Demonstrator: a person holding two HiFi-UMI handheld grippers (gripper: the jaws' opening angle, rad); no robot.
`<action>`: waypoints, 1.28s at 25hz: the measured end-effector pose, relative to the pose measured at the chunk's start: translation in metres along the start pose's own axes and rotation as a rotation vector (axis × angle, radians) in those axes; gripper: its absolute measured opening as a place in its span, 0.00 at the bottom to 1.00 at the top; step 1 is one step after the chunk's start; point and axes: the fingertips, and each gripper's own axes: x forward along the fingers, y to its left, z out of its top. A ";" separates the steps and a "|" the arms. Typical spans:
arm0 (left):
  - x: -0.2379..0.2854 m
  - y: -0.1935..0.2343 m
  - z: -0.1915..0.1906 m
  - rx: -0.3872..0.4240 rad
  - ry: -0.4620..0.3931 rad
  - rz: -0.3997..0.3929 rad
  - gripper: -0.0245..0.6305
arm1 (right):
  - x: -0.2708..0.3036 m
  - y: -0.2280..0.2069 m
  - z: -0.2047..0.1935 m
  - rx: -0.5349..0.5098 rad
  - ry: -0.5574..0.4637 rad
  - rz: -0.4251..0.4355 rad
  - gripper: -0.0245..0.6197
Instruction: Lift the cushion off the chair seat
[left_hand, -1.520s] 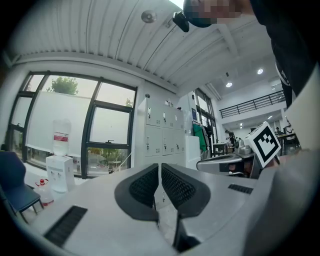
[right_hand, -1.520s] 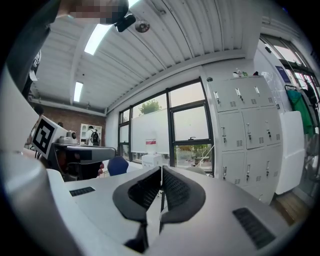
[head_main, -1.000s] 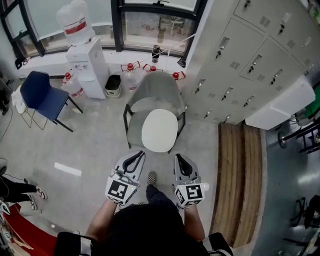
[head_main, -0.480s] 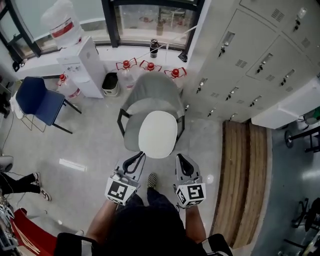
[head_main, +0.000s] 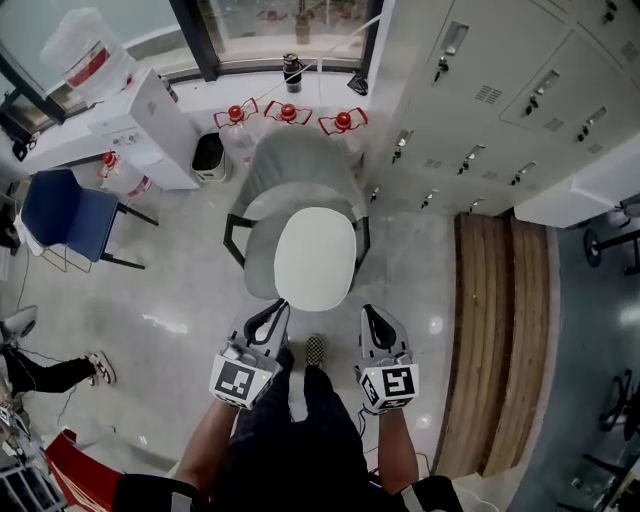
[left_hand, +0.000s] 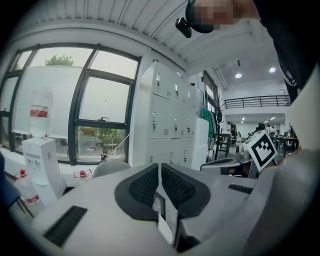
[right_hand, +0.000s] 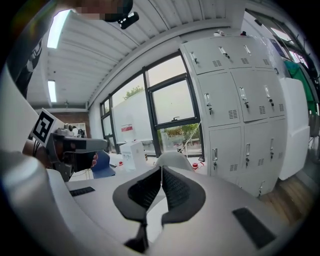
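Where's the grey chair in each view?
Head view: grey chair, picture centre, white cushion on its seat.
Left gripper view: only its backrest, just left of the jaws.
Right gripper view: backrest just above the jaws.
Shared landmark: the grey lockers.

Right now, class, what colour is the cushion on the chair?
The cushion is white; the head view shows it best.

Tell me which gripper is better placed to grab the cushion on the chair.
Left, narrowly. The left gripper points at the near-left edge of the cushion; the right gripper sits wider, off its rim. Both have their jaws together and would need opening first.
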 end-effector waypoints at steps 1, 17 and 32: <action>0.006 0.002 -0.007 -0.003 0.015 -0.010 0.09 | 0.005 -0.004 -0.007 0.006 0.008 -0.007 0.08; 0.088 0.063 -0.188 -0.062 0.144 -0.129 0.09 | 0.102 -0.041 -0.177 0.081 0.121 -0.104 0.08; 0.139 0.081 -0.337 -0.086 0.236 -0.180 0.09 | 0.155 -0.083 -0.318 0.143 0.216 -0.132 0.08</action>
